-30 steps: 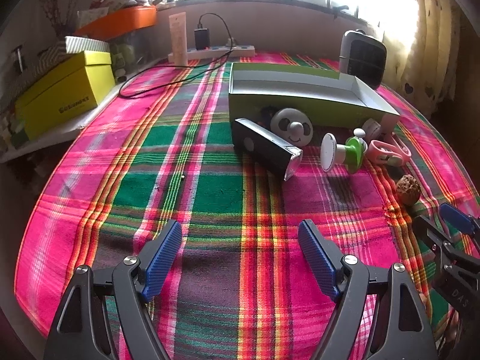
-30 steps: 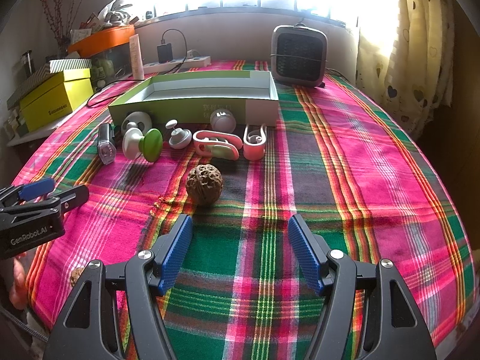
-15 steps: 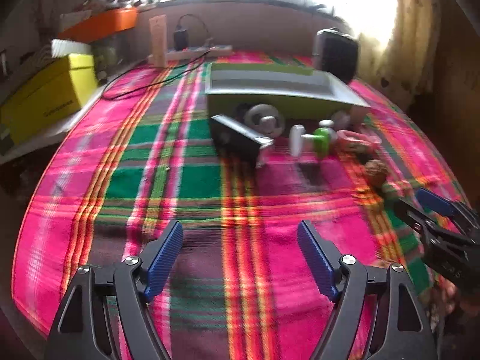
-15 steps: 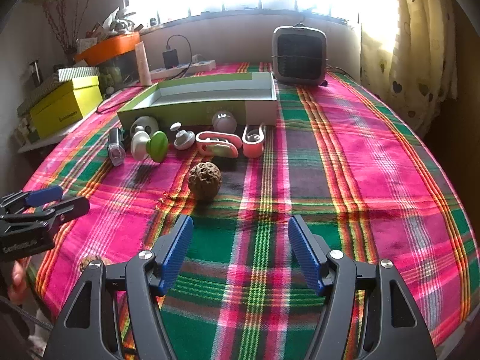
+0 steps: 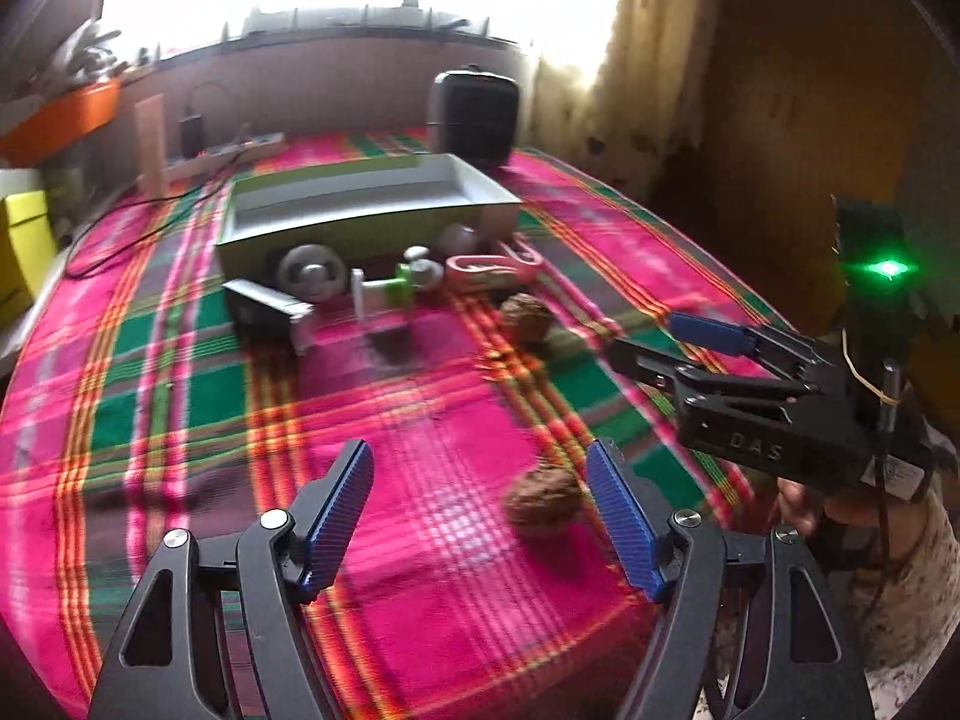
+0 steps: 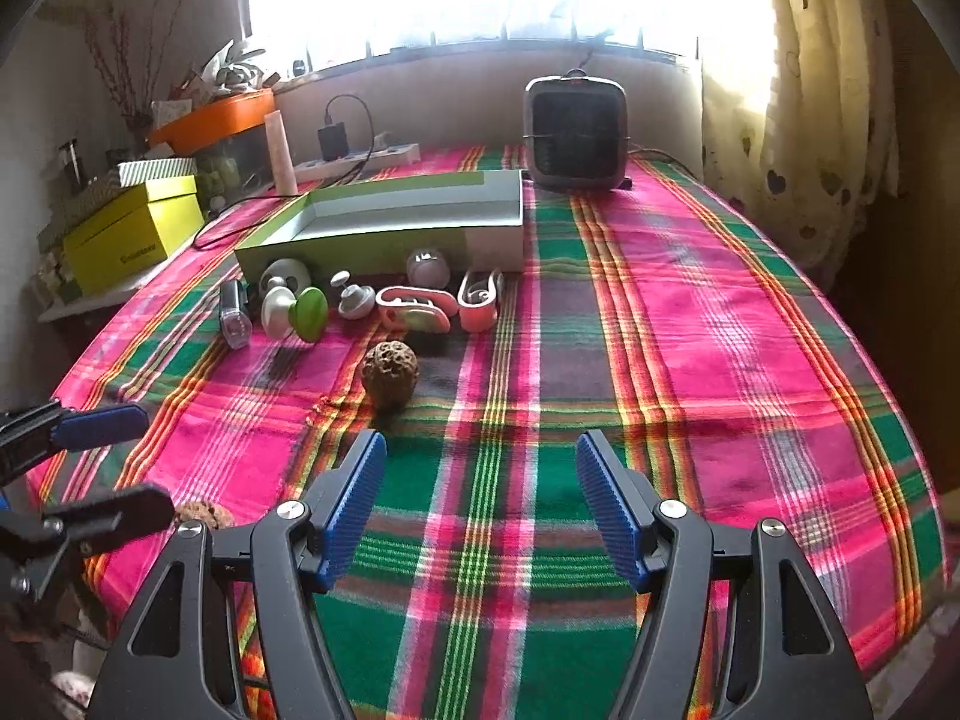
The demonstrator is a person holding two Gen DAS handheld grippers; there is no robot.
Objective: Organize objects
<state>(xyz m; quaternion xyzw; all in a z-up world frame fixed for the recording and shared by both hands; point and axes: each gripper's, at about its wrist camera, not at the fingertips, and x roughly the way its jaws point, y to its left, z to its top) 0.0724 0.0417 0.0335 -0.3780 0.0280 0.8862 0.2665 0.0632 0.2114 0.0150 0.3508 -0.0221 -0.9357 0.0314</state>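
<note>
Now | left gripper (image 5: 480, 516) spread wide, empty, near walnut (image 5: 543, 507) beside its right finger, close to blanket's (image 5: 420, 600) near edge | right gripper (image 6: 480, 504) released, empty | risk: off-centre closing could nudge the round walnut off that edge.

Plaid cloth (image 6: 690, 360), pink, green and yellow, covering the desk ahead of the gripper. Dark heater (image 6: 576, 132), far ahead, upright. White power strip (image 6: 366, 159) with black charger (image 6: 332, 141), far ahead to the left. Yellow box (image 6: 135, 228), far left. Orange tray (image 6: 213, 117) beyond it. Heart-patterned curtain (image 6: 804, 138), far right.
</note>
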